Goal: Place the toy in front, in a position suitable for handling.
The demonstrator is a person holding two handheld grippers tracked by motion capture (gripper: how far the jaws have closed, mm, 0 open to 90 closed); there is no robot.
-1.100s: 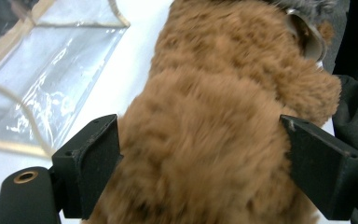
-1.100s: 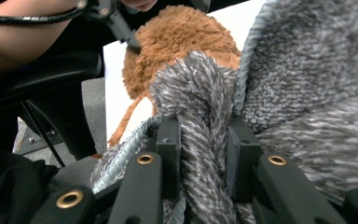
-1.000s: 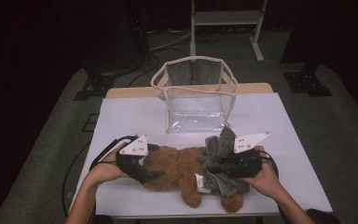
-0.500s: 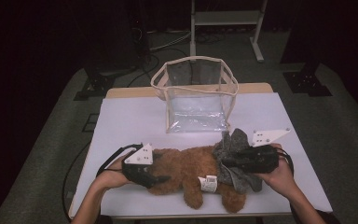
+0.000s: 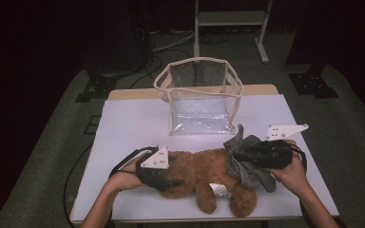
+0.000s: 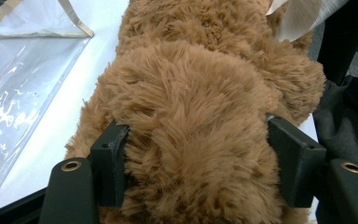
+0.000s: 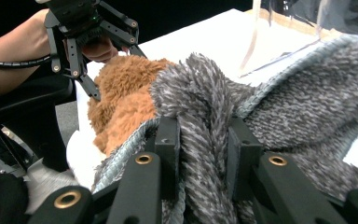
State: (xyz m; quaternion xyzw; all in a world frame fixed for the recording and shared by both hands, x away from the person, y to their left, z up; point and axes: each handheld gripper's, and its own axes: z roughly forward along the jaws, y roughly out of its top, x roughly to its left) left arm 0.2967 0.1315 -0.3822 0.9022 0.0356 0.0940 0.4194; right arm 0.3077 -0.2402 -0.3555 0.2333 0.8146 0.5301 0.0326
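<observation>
**Both grippers clamped on a plush bear and its grey knit**

Seen from the high view, a brown plush bear lies on its side near the front edge of the white table, with a clear plastic bag standing upright behind it. The left gripper bites into one end of the bear; the right gripper sits at the other end, on a grey knit garment bunched there.

Left gripper view — brown fur bulges between the two black jaws, which have just been closing and now press into it from both sides.

Right gripper view — the jaws pinch a fold of the knit, the bear just behind it.
</observation>
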